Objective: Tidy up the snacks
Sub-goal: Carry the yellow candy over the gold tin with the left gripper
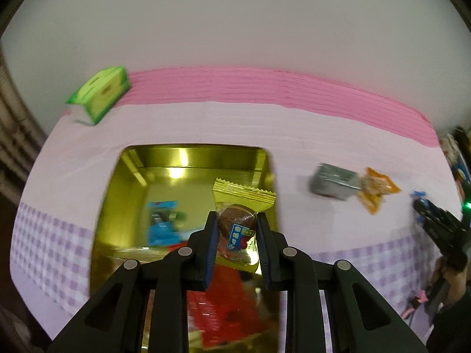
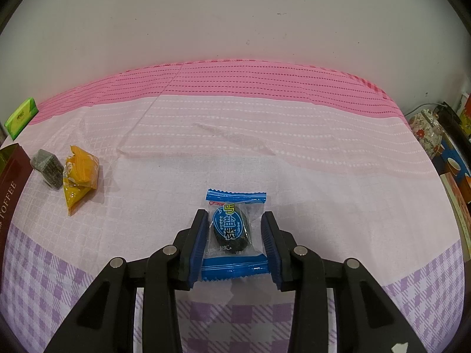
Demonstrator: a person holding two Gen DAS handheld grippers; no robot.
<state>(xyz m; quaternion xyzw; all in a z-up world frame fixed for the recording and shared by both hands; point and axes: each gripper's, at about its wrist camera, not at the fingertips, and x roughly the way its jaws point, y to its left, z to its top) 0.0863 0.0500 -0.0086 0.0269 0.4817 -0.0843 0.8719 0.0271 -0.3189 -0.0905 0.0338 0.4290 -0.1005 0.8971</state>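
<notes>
My left gripper [image 1: 238, 220] is shut on a yellow-wrapped candy [image 1: 240, 223] and holds it above the open gold tin [image 1: 188, 156]. A blue packet [image 1: 162, 223] and a red packet [image 1: 226, 306] lie inside the tin. My right gripper [image 2: 234, 220] is open, its fingers on either side of a blue-wrapped candy [image 2: 234, 232] that lies on the tablecloth. The pads stand a little apart from the wrapper. An orange packet [image 2: 78, 173] and a grey packet [image 2: 48, 167] lie at the left, also in the left wrist view: orange [image 1: 376, 188], grey [image 1: 335, 182].
A green box [image 1: 100, 94] stands at the table's far left edge by the wall, also in the right wrist view [image 2: 22, 117]. The tin's brown toffee side [image 2: 11, 176] shows at the left. The right gripper [image 1: 441, 232] shows at the left wrist view's right edge. Clutter [image 2: 426, 132] sits beyond the table's right edge.
</notes>
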